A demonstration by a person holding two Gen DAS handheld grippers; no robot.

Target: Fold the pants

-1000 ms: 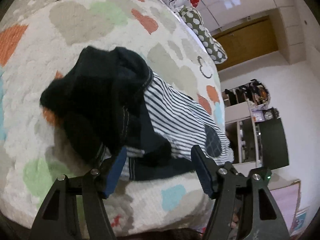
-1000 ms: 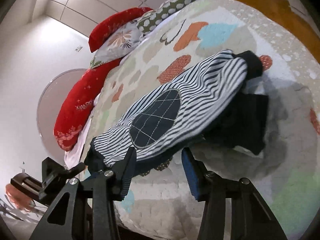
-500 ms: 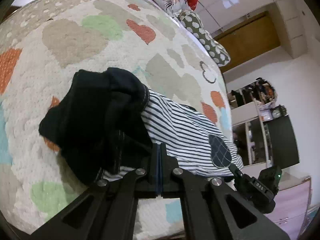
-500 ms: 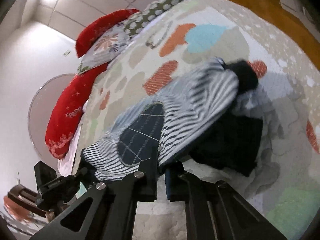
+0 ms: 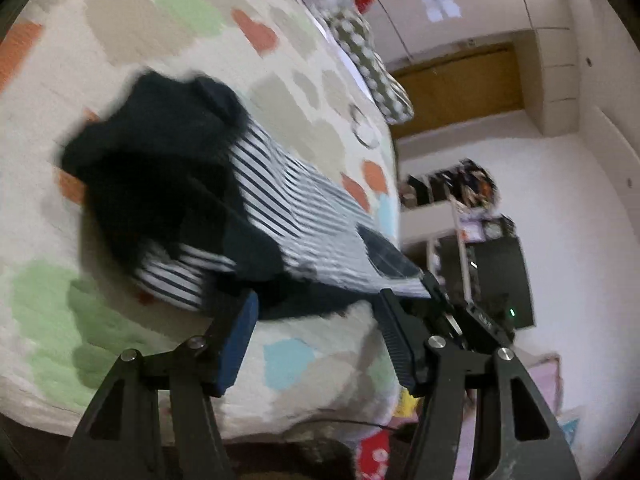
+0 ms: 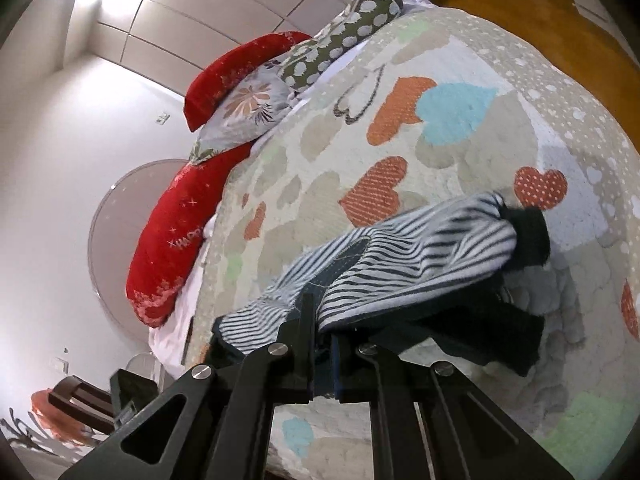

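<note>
My right tongs (image 6: pixel 322 354) grip the pants (image 6: pixel 400 264) at their near edge while my left tongs (image 5: pixel 316 320), just reopened, straddle it empty on the bed (image 5: pixel 120 32).

A: what's it all on?
B: a bed (image 6: pixel 460 60) with a heart-print blanket (image 5: pixel 120 32). pants (image 6: pixel 420 256) lie crumpled near the edge, pillows (image 6: pixel 180 232) at the far end.
</note>
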